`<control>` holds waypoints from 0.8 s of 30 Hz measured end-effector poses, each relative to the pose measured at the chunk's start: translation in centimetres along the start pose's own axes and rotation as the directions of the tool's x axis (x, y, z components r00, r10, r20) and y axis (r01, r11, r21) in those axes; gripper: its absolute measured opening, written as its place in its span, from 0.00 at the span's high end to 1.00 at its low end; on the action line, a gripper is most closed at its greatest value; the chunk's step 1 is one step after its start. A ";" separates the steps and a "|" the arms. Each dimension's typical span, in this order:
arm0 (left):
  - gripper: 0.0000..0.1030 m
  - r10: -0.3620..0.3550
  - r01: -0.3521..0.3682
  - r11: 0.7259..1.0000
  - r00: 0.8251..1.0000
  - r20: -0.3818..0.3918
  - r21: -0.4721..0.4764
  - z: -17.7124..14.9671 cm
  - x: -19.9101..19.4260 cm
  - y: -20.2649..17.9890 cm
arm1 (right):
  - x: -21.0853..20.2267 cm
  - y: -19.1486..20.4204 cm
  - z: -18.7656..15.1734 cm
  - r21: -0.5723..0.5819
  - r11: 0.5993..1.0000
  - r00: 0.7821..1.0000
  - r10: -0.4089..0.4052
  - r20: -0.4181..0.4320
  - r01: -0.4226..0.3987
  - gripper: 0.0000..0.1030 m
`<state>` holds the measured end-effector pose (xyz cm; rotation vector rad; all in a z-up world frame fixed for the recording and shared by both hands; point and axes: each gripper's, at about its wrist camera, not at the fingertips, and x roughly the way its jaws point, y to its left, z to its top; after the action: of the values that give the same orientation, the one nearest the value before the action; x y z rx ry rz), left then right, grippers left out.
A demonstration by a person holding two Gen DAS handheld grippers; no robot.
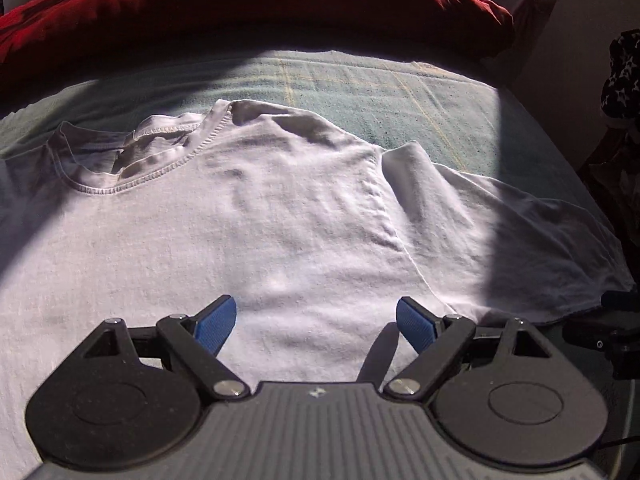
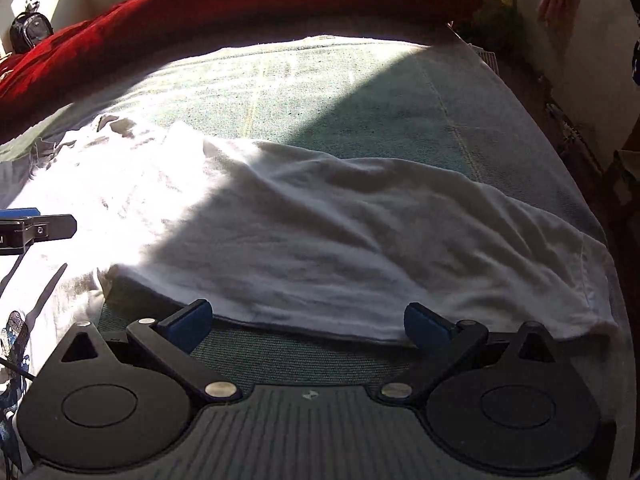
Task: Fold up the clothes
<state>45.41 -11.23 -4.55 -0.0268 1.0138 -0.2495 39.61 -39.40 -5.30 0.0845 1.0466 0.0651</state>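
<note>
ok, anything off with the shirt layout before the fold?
Mostly fine. The white T-shirt lies flat, collar away from the camera, on the green bedcover. The one untidy spot is its sleeve: rumpled, with a raised ridge at the shoulder seam. No damage or spills visible.

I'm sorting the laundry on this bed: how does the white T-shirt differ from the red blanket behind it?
The white T-shirt lies spread nearly flat on the green bedcover; the red blanket is bunched in a thick heap. The T-shirt lies near the grippers, the blanket along the far edge. The T-shirt catches sunlight; the blanket is mostly shaded. Both are unfolded fabric.
</note>
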 end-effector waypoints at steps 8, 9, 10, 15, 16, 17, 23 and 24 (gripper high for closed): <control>0.15 0.001 -0.004 0.998 0.999 0.051 0.063 -1.7 -4.3 5.0 | -2.6 6.1 -0.8 -0.043 0.999 0.999 -0.016 0.031 0.017 0.00; 0.15 0.011 -0.014 0.997 0.999 0.048 0.070 -2.0 -4.7 6.1 | -2.8 7.6 -0.7 -0.054 0.999 0.999 0.001 0.036 0.000 0.00; 0.15 0.022 -0.024 0.997 0.999 0.037 0.078 -2.4 -5.2 7.3 | -2.9 9.1 -0.6 -0.068 0.998 0.999 0.016 0.043 -0.013 0.00; 0.15 0.119 -0.114 0.991 0.991 -0.056 0.072 -4.7 -6.1 14.5 | -2.2 18.4 0.2 -0.151 0.983 0.993 0.108 0.041 -0.101 0.00; 0.15 0.125 -0.120 0.991 0.989 -0.082 0.059 -5.2 -6.0 16.0 | -1.7 20.1 0.2 -0.162 0.981 0.992 0.118 0.032 -0.112 0.00; 0.15 0.119 -0.115 0.993 0.988 -0.103 0.042 -5.8 -6.0 17.4 | -1.2 21.6 0.2 -0.165 0.980 0.993 0.119 0.024 -0.113 0.00; 0.15 -0.006 0.010 0.999 0.994 -0.111 0.036 -9.2 -8.5 22.3 | 2.1 28.4 -0.4 -0.167 0.983 0.997 0.065 -0.040 -0.071 0.00; 0.15 -0.027 0.033 0.998 0.993 -0.111 0.049 -9.6 -8.9 22.8 | 2.6 28.9 -0.7 -0.161 0.985 0.997 0.045 -0.055 -0.053 0.00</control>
<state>37.27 13.80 -5.30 0.0182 1.1177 -0.3069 39.93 -10.38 -4.94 -0.0397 1.0868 0.1982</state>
